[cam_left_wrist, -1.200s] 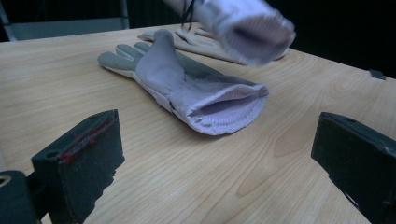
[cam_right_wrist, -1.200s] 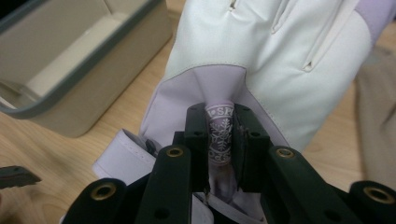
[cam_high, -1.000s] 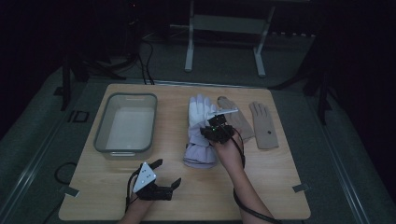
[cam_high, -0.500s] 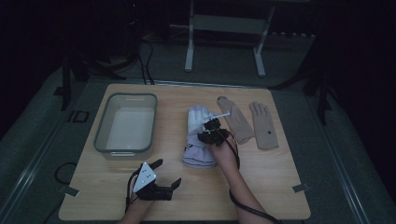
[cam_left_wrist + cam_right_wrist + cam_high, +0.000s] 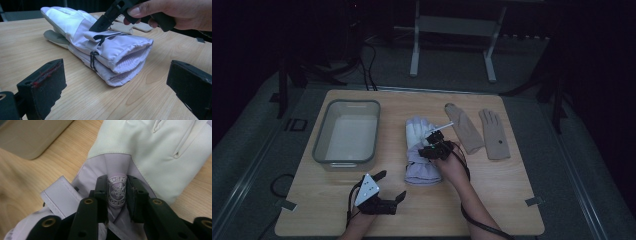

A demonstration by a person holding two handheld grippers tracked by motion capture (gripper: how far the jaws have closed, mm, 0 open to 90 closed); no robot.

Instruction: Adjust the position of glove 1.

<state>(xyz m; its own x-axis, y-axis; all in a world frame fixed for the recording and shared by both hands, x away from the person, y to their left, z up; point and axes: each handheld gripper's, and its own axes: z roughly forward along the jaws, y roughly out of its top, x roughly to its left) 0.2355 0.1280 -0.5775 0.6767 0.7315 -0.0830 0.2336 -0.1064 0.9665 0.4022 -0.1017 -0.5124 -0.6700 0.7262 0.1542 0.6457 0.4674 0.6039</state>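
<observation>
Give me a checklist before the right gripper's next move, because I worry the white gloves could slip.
1. Right gripper placed on ski gloves: ok, the logo fold sits between its pads and touches both.
2. Grip firm enough: cannot tell, its jaws have just been opening.
3. Gloves joined as a pair: ok, a black cord links them.
4. Left gripper out of the way: ok, open, near the table's front edge.
5. Tray free: ok, empty.
6. Beige gloves apart: ok.

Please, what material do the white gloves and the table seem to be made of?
White gloves: apparently padded, matte synthetic fabric with knit inner cuffs, judging by the seams and ribbing. Table: pale wood or wood-look laminate, showing grain lines and a smooth finish.
</observation>
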